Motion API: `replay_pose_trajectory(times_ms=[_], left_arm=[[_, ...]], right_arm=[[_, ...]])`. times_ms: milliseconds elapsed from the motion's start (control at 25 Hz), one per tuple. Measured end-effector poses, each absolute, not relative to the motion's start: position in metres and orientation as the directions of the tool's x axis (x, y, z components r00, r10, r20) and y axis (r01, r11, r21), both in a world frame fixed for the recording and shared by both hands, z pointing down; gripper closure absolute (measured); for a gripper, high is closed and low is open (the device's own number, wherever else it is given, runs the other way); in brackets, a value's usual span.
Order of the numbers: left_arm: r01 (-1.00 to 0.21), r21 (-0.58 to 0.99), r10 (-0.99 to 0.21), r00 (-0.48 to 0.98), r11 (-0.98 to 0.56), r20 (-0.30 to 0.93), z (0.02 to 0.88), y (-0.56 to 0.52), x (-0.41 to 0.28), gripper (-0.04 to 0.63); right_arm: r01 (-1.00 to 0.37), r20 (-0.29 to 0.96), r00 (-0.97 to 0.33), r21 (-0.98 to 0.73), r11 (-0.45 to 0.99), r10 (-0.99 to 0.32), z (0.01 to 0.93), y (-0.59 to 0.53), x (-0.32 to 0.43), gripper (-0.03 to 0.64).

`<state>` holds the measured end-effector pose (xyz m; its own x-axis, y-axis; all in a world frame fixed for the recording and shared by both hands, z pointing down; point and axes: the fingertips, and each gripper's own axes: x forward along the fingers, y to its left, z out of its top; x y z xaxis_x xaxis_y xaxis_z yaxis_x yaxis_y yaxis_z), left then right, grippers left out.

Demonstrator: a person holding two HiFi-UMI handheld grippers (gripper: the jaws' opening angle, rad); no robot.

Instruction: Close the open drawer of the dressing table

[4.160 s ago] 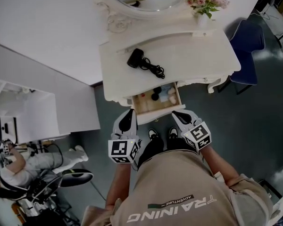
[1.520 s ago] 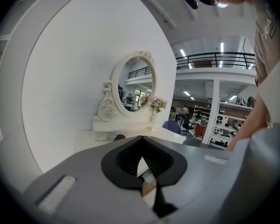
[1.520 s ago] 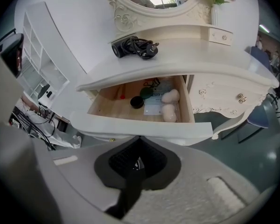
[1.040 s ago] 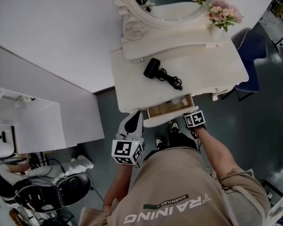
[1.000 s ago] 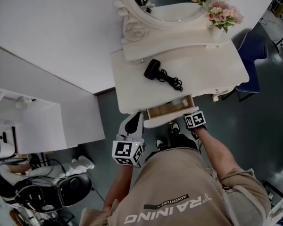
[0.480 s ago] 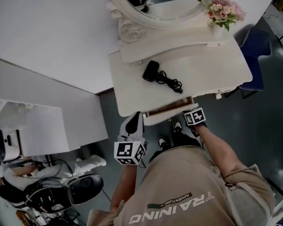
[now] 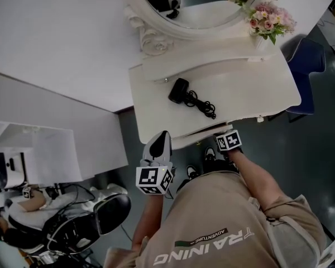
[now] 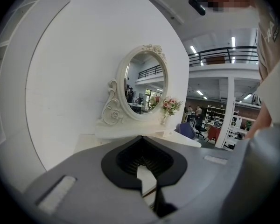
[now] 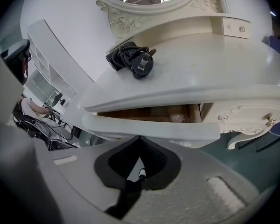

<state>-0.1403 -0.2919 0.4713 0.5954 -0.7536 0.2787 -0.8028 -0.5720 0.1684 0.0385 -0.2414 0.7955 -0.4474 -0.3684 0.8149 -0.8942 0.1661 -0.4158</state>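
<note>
The white dressing table stands under an oval mirror. Its drawer sticks out only a little below the top's front edge. In the right gripper view the drawer front leaves a narrow gap onto the wooden inside. My right gripper is shut, with its tips at the drawer front. My left gripper is shut on nothing and hangs left of the drawer, near the table's front left corner.
A black hair dryer with a coiled cord lies on the tabletop, and a vase of pink flowers stands at the back right. A blue chair is right of the table. White shelving and an office chair are at left.
The drawer has slid from well open to almost shut. My right gripper has moved forward with its front. The left gripper has stayed beside it.
</note>
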Motion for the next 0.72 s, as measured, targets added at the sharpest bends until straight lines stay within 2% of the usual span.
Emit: replay_pose_trajectory(times_ms=[720], left_arm=[[-0.817,0.156,-0.762,0.575,-0.555,0.298,0.469,-0.335,-0.126,0.577]], right_arm=[[-0.897,0.804,-0.439,-0.421,0.137,-0.402,0.799,-0.277,0.053,0.614]])
